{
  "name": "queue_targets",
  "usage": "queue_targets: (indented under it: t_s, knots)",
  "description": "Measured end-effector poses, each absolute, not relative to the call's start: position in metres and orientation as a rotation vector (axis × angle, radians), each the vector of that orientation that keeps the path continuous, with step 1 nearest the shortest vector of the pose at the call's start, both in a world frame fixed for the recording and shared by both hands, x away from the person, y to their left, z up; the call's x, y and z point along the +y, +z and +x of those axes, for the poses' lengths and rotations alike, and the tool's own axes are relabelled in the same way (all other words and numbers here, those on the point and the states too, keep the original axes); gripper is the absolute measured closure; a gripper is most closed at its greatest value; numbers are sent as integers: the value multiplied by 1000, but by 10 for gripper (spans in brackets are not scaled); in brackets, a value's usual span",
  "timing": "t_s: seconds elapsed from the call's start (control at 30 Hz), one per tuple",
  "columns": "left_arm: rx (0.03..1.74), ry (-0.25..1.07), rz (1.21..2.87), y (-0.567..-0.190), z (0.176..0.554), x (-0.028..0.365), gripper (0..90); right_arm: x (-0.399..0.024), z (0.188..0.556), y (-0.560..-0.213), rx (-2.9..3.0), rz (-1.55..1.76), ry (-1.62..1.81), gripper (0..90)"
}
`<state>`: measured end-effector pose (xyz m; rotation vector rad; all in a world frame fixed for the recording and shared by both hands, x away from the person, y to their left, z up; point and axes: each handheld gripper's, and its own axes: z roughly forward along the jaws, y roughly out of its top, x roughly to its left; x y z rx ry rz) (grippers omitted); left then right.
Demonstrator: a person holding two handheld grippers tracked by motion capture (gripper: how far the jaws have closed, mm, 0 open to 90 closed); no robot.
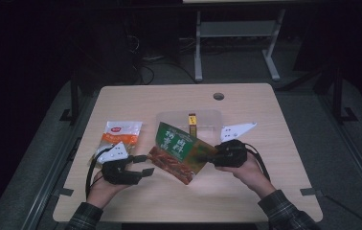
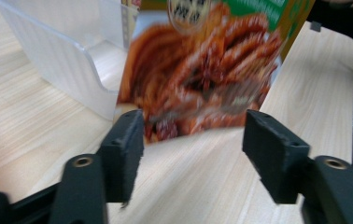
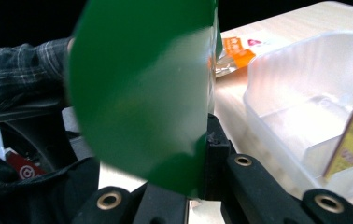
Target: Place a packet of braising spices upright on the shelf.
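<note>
near the middle of the wooden table (image 1: 265, 187), the right gripper (image 1: 209, 156) is clamped on a green food packet (image 1: 179, 151) printed with a reddish noodle or meat dish, pinching its right edge and holding it tilted, its upper edge overlapping the front of a clear plastic bin (image 1: 208, 116) in the high view. in the right gripper view the packet's plain green back (image 3: 142, 93) sits squeezed between the black jaws. the left gripper (image 1: 146, 164) stands with its jaws apart, just beside the packet's lower left corner; in the left gripper view the pads (image 2: 125, 140) flank the packet's bottom edge (image 2: 198, 84) without pressing on it. a narrow yellow and brown packet (image 1: 192, 122) stands upright inside the bin. an orange and white sachet (image 1: 119, 134) lies flat on the table to the left, partly under the left gripper's grey plate.
</note>
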<state>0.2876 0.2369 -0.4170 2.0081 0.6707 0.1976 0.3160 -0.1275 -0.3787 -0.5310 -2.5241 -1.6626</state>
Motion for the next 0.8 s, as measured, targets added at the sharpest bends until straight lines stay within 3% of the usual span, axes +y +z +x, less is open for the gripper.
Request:
queue_targets:
  t_s: [0.2, 0.8]
  knots:
    - [679, 209, 2016, -421, 290, 237, 275, -134, 321, -361, -2509, -564, -1712, 900]
    - [680, 159, 2074, -433, 292, 223, 222, -142, 347, -323, -2519, -704, -1868, 900]
